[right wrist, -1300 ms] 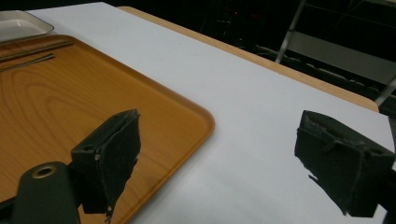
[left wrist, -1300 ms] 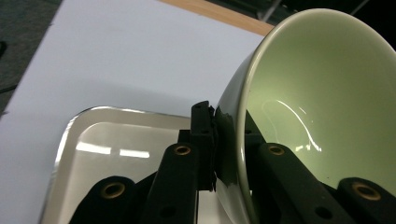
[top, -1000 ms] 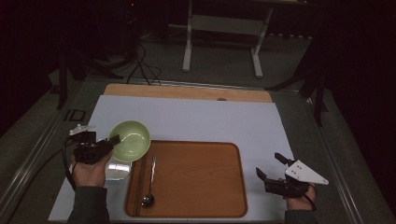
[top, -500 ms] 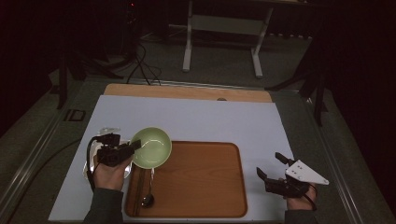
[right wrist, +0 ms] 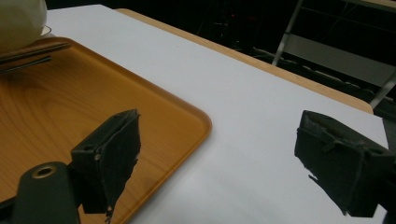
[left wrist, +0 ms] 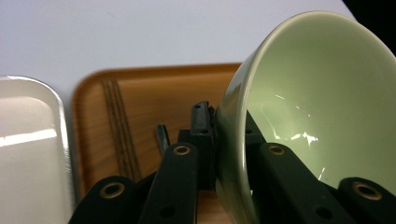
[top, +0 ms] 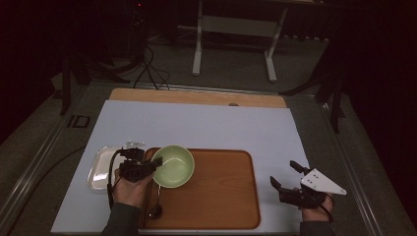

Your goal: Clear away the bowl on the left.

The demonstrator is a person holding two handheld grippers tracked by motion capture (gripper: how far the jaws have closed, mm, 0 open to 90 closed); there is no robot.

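While my left fingers (top: 153, 164) pinch only the rim of the green bowl (top: 173, 165) over the wooden tray's (top: 221, 196) left end — my right fingers (top: 285, 176) spread idle at the tabletop's right edge — it could tip out onto the spoon (top: 156, 209).

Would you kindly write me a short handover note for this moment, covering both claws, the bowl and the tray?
Left claw: shut on the rim of the green bowl, one jaw inside and one outside. The bowl is carried tilted over the left end of the wooden tray.
Right claw: open and holding nothing, over the mat just right of the tray.
On the tray: a spoon and chopsticks at its left end. A small metal tray lies left of the wooden one.
Done: bowl picked up and brought over the tray.
Left: probably set the bowl down on the tray and release it.
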